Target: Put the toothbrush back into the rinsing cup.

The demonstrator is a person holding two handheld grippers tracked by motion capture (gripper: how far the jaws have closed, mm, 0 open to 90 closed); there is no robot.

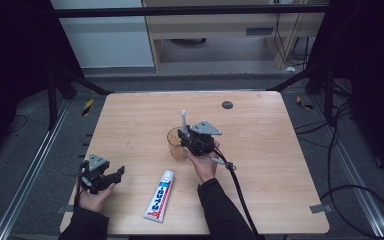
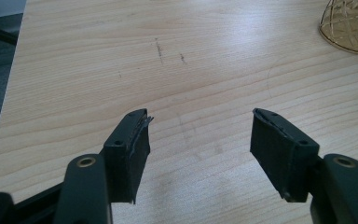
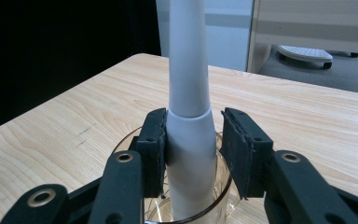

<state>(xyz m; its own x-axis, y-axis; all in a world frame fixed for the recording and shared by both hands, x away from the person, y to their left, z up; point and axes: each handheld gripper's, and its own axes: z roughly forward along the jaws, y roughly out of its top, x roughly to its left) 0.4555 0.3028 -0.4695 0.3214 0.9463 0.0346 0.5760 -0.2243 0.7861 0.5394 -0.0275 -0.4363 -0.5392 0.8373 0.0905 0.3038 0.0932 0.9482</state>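
Right tool (image 3: 192,149) jaws slightly parted around my white toothbrush (image 3: 189,93), upright in glass cup (image 1: 176,144) mid-bench | left tool (image 2: 200,140) wide, empty, near left edge

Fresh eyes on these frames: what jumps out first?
A white toothbrush handle stands upright in a clear amber cup at mid-table, between the right gripper jaws; one pad touches it, the other stands just off. A toothpaste tube lies flat near the front edge. The left gripper hovers open over bare wood.
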